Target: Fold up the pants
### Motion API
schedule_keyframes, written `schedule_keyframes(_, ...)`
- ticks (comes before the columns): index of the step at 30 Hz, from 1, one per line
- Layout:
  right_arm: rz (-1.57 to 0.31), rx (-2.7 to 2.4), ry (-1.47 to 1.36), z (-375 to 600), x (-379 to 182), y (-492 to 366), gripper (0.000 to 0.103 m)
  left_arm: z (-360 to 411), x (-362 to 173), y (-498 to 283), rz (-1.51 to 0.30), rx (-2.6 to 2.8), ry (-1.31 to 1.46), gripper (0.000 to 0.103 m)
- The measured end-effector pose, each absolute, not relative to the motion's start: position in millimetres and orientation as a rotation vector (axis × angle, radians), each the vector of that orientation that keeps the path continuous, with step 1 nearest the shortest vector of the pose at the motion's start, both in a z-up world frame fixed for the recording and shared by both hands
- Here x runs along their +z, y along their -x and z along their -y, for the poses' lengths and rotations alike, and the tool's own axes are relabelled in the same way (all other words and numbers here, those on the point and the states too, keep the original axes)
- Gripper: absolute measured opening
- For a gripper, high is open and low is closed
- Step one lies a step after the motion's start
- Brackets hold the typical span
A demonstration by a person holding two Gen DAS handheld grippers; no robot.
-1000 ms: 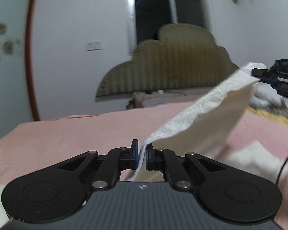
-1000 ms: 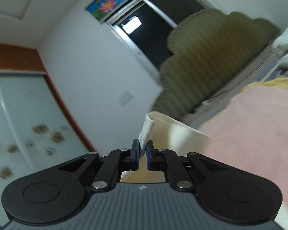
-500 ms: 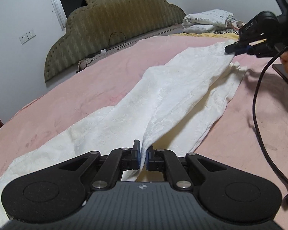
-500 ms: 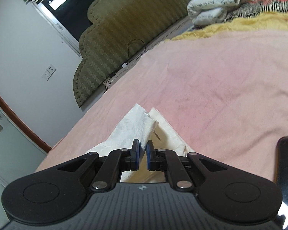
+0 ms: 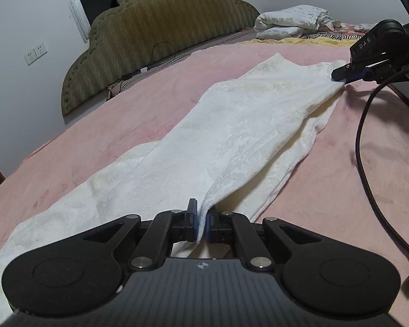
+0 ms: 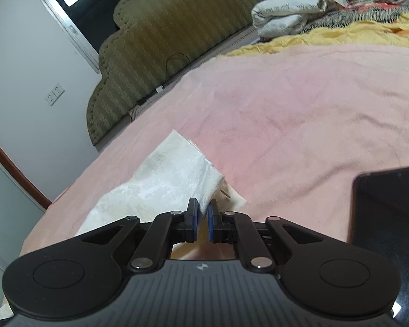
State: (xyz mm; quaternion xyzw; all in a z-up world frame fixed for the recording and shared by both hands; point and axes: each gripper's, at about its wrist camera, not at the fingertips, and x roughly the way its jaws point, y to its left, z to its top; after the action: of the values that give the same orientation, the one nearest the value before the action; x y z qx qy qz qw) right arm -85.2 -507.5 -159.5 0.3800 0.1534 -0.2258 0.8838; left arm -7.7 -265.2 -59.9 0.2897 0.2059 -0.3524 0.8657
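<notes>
White pants [image 5: 231, 125] lie stretched along the pink bed cover [image 5: 122, 109], one leg laid over the other. My left gripper [image 5: 203, 218] is shut on the near edge of the pants, low over the bed. My right gripper [image 5: 340, 76] shows at the far right of the left wrist view, holding the far end. In the right wrist view the right gripper [image 6: 202, 212] is shut on the corner of the pants [image 6: 171, 174], close to the bed.
A green padded headboard [image 5: 161, 27] stands at the back. Folded bedding [image 5: 291, 24] and a yellow blanket [image 6: 340, 35] lie at the far right. A black cable [image 5: 368, 163] runs across the cover. A dark flat device [image 6: 390, 212] lies on the right.
Both grippers have come down from held high and laid the pants flat along the bed. The cloth is spread out now and both grippers still grip it.
</notes>
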Motion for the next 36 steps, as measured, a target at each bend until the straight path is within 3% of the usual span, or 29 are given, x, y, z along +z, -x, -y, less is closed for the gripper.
schedule_keyframes(9,-0.369,-0.469,-0.709,505.0,-151.9,69.2,0.008,262.1,-59.5,2.3,-0.444,-0.738,-0.561,0.006)
schedule_keyframes(13,-0.338,-0.391,-0.699,517.3,-121.6,38.7,0.008,258.5,-49.1,-10.2,-0.458,-0.711,-0.494,0.008)
schedule_keyframes(16,-0.17,-0.291,-0.573,500.1,-62.7,23.5,0.008,251.2,-22.1,-25.0,-0.397,-0.612,-0.409,0.008)
schedule_keyframes(20,0.083,-0.2,-0.388,468.2,-16.9,44.9,0.008,227.5,33.9,-21.2,-0.146,-0.434,-0.263,0.011)
schedule_keyframes(23,-0.118,-0.334,-0.408,477.5,-50.8,41.7,0.008,237.0,31.3,-7.5,-0.114,-0.457,-0.355,0.01)
schedule_keyframes(26,-0.356,-0.456,-0.54,499.5,-115.2,44.6,0.008,266.4,-20.0,7.1,-0.267,-0.611,-0.585,0.013)
schedule_keyframes(30,-0.387,-0.477,-0.626,503.6,-146.5,66.4,0.008,277.2,-64.9,22.5,-0.328,-0.65,-0.717,0.011)
schedule_keyframes(36,-0.419,-0.488,-0.571,494.3,-144.3,72.6,0.008,273.2,-58.7,20.5,-0.351,-0.676,-0.703,0.011)
